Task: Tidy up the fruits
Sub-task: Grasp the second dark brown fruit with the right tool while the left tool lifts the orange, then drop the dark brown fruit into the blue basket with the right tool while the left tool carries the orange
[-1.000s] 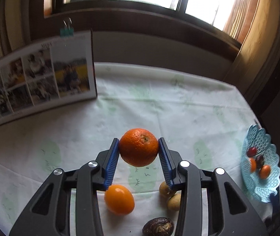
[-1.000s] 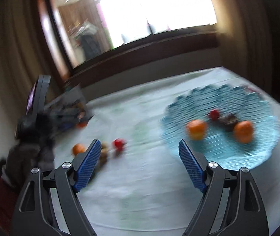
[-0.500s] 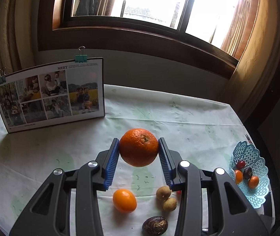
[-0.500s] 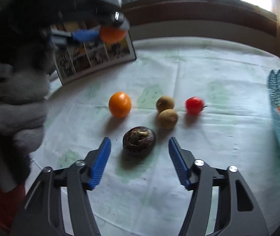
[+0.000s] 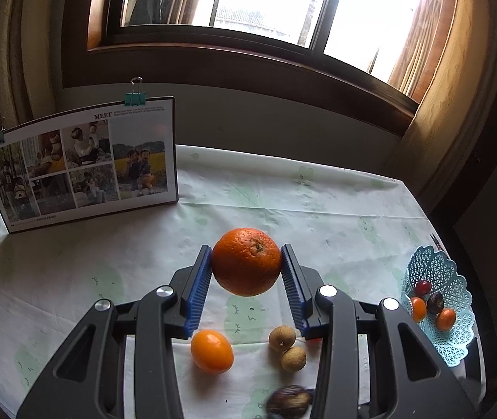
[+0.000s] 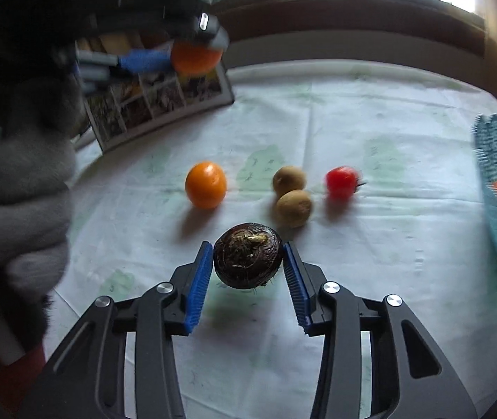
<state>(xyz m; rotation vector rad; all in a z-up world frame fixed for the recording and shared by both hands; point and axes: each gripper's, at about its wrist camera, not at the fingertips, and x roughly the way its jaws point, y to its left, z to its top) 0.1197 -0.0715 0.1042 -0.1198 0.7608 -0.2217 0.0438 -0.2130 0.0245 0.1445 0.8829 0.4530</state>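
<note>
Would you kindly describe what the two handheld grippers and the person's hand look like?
Both the left gripper and the right gripper have black plastic linkage arms with round silver bolts and ribbed blue pads on the jaws. The left hand wears a grey knit glove; no cables visible.

Bright dark-framed window and tan curtains stand behind a cloth-covered table.

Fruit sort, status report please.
Left gripper shut on big orange, held aloft. Right gripper shut on dark brown fruit. Path to blue basket looks open.
</note>
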